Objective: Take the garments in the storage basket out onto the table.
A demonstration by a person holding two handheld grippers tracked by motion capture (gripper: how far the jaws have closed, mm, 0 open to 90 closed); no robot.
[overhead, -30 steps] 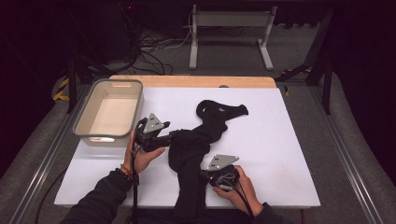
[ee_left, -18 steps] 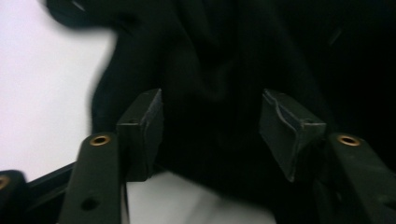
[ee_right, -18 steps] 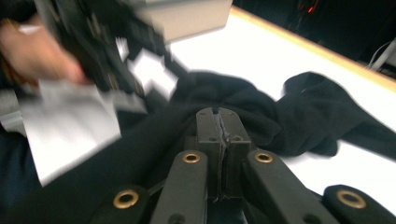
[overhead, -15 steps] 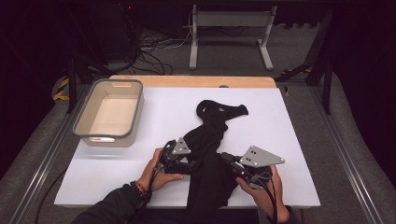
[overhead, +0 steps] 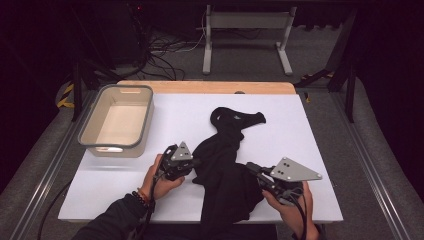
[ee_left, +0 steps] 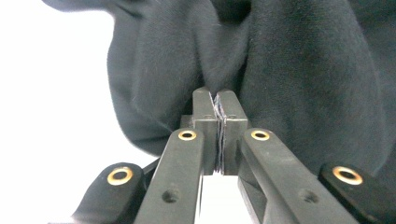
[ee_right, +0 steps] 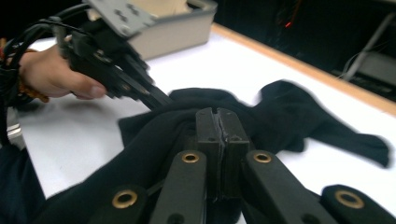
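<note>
Your left gripper [overhead: 196, 163] sits at the left edge of the black garment [overhead: 227, 170], near the front of the white table [overhead: 310, 130]; its jaws have just been closing, and in the left gripper view they stand pressed together with a thin fold of the dark cloth [ee_left: 289, 74] pinched between the pads; so you are grasping the garment there. Your right gripper [overhead: 251, 169] comes in from the right side of the same garment, its grey three-cornered plate tilted up toward the camera; in the right gripper view its jaws are clenched tight with the black fabric [ee_right: 154, 135] bunched around and under them, and a sliver of cloth seems to be caught in the seam between the pads, though the blur there makes that hard to confirm. That view also shows your left hand [ee_right: 51, 74] and its gripper farther off, reaching into the cloth's near fold.

The garment lies crumpled along the middle of the table; its narrow upper end curls toward the far side, and its broad lower part spreads to the front edge between your two hands. A grey plastic bin [overhead: 118, 120] stands at the table's left, well apart from the garment; its pale inside is open to view.
</note>
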